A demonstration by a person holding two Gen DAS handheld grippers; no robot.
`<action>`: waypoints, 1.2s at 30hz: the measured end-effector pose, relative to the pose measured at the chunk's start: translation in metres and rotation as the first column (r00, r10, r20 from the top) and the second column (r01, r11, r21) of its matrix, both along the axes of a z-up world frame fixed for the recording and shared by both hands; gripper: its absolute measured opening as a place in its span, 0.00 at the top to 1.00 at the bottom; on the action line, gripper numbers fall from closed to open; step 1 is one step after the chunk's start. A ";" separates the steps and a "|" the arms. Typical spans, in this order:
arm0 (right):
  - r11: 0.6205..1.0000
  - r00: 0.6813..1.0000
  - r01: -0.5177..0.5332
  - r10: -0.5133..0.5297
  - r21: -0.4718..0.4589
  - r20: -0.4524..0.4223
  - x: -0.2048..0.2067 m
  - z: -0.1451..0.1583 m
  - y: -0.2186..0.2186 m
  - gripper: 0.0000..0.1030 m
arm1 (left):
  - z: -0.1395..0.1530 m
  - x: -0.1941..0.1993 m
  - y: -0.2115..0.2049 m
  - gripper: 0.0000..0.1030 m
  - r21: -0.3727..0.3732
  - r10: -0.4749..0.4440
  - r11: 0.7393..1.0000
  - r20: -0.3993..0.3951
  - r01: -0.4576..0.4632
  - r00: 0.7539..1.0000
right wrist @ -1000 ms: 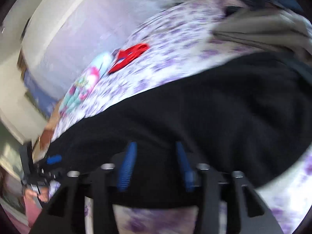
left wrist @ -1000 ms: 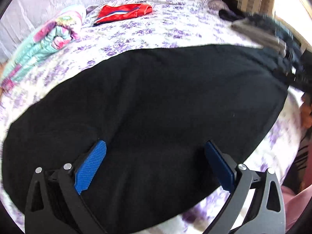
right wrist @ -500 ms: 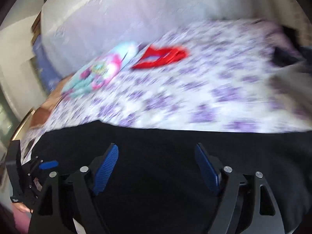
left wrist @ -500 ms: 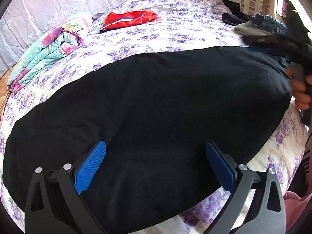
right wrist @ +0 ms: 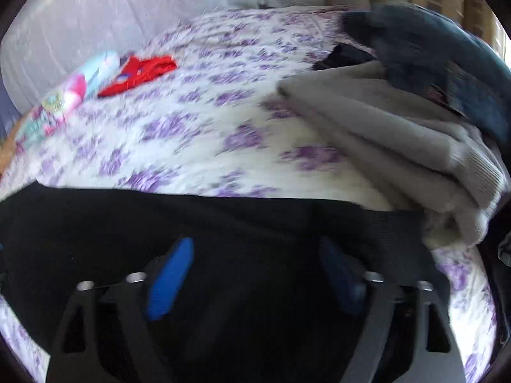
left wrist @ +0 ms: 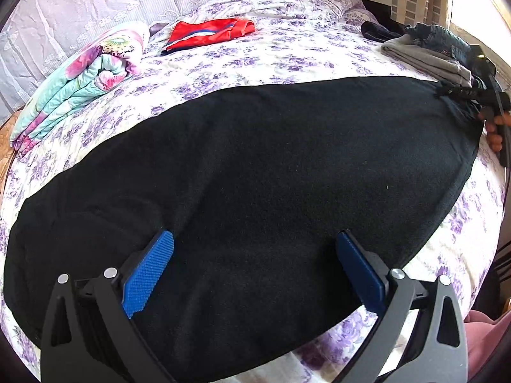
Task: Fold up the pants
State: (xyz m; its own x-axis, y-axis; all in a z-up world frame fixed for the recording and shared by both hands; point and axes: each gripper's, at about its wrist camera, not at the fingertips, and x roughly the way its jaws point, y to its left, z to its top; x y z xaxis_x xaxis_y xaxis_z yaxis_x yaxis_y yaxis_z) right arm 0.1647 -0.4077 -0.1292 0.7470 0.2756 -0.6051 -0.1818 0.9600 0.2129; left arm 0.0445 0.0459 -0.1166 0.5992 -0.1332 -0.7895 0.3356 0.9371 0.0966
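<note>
Black pants (left wrist: 255,175) lie spread flat across the flowered bedspread (left wrist: 287,51), long side running left to right. My left gripper (left wrist: 254,235) hovers open over their near edge, blue pads wide apart and nothing pinched. In the left wrist view my right gripper (left wrist: 447,91) sits at the pants' far right corner, with a hand (left wrist: 495,131) behind it. The blurred right wrist view shows the right gripper (right wrist: 257,242) over the black fabric (right wrist: 223,220). Its jaws are closing, with cloth under and between them, but the pads (right wrist: 172,274) do not visibly press it.
A folded grey garment (right wrist: 383,134) with blue jeans (right wrist: 431,54) on top lies just beyond the pants' right end. A red garment (left wrist: 207,33) and a folded floral blanket (left wrist: 80,73) lie at the back left. A pink sleeve (left wrist: 485,335) shows at the lower right.
The right gripper swung across the pants to their right end beside the grey pile. Its jaws widened, then narrowed. The left gripper stayed put, open.
</note>
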 end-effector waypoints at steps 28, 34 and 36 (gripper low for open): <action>0.938 0.916 -0.268 0.319 -0.221 0.245 -0.150 0.007 0.167 0.12 | 0.028 -0.017 0.099 0.04 -0.017 0.207 0.978 0.028 -0.206 0.978; 0.917 0.925 -0.314 0.354 -0.246 0.140 -0.169 -0.018 0.143 0.11 | 0.025 -0.040 0.132 0.04 -0.105 0.261 0.960 -0.009 -0.261 0.965; 0.945 0.944 -0.257 0.290 -0.201 0.155 -0.176 -0.012 0.121 0.11 | 0.032 -0.044 0.133 0.04 -0.093 0.277 0.957 0.005 -0.276 0.961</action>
